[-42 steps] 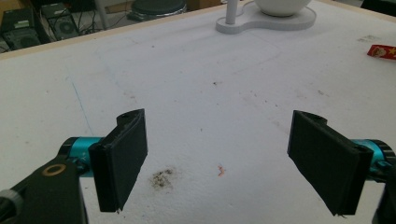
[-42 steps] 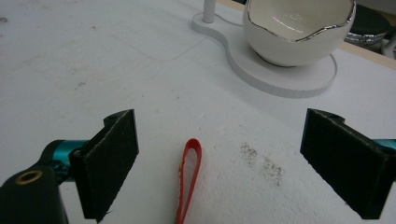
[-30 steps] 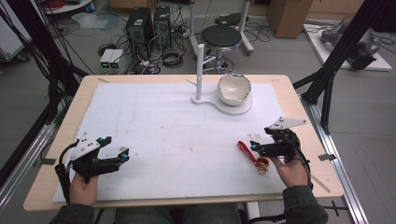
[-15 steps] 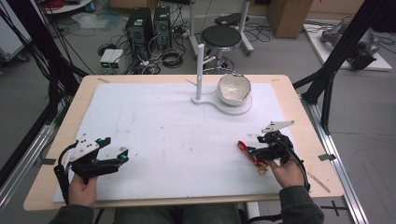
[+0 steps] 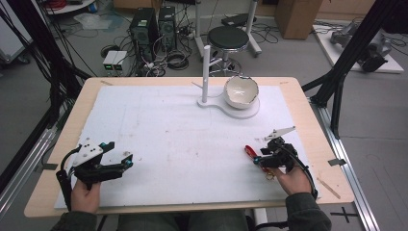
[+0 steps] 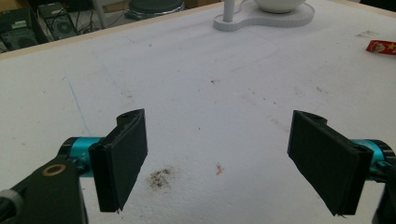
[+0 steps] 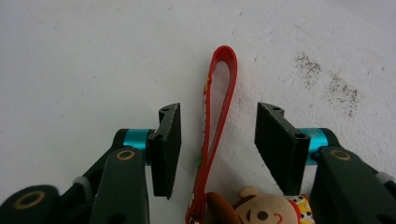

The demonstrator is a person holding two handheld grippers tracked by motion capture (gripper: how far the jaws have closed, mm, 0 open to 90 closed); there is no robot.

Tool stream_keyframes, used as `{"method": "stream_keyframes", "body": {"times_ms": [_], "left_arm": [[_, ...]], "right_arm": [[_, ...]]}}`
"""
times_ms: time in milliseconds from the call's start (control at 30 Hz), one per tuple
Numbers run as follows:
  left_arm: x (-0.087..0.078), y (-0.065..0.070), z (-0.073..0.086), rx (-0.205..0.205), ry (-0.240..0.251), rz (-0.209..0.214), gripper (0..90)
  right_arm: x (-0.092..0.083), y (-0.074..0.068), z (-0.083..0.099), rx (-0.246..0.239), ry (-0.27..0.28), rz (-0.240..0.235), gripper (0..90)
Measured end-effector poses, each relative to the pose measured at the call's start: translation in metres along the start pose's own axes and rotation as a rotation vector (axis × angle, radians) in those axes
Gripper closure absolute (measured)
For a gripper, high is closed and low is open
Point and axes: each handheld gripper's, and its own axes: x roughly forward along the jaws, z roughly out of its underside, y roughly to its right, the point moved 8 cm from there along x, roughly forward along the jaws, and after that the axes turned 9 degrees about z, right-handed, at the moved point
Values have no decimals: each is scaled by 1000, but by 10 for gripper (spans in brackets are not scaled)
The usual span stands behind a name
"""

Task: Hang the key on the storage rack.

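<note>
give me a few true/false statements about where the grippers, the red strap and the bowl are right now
1. The right gripper has its jaws apart on either side of the red strap. True.
2. The left gripper is clamped on a bear charm. False: its jaws stand wide apart over bare white table surface, with nothing between them.
3. The white bowl sits on the white stand at the far side of the table. True.
4. The red strap hangs from the stand's upright post. False: it lies flat on the table, with a bear charm at its near end.
5. The bowl lies between the left gripper's jaws. False: it is far from them, across the table.
</note>
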Motion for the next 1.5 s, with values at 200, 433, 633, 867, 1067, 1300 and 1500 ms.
{"method": "stream_keyframes", "body": {"times_ms": [200,433,633,867,1067,1300,1500], "left_arm": [[0,-1,0,-4,0,-2,205],[0,0,1,1,-3,1,205],[0,0,0,0,-2,0,205],[0,0,0,1,-2,1,205],[-1,0,0,5,-2,-1,205],[-1,0,0,4,-1,1,205],[-1,0,0,4,-2,0,205]], "right_arm": [[7,0,5,-6,-30,-6,589],[10,-2,8,-11,-69,-10,653],[12,-3,10,-20,-89,-11,690],[12,-4,10,-37,-103,-7,750],[12,-7,9,-26,-111,-10,803],[13,-7,9,-22,-115,-26,854],[11,-7,7,-16,-82,-44,862]]}}
